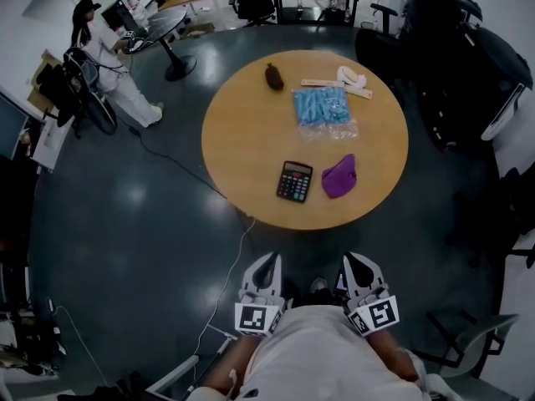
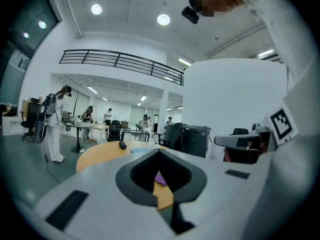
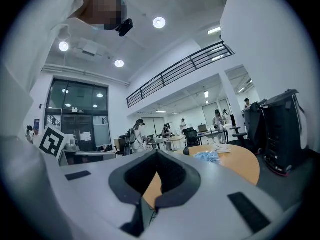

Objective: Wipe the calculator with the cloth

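Dark glossy flooring [image 1: 125,224] surrounded a round wooden table [image 1: 242,132], with desks, office chairs and a person in white [image 1: 113,65] beyond the table's far left side. On the table, the calculator [image 1: 294,181] lay near the edge closest to the wearer. The purple cloth [image 1: 339,177] sat just beside it to the right, not touching it. Farther across the table lay a blue packet [image 1: 321,107], a dark brown object [image 1: 273,76] and some pale items [image 1: 349,79]. The left gripper [image 1: 267,266] and the right gripper [image 1: 358,266] were held side by side off the table, short of its near edge. Each had its jaws closed together, with nothing between them and nothing touched.
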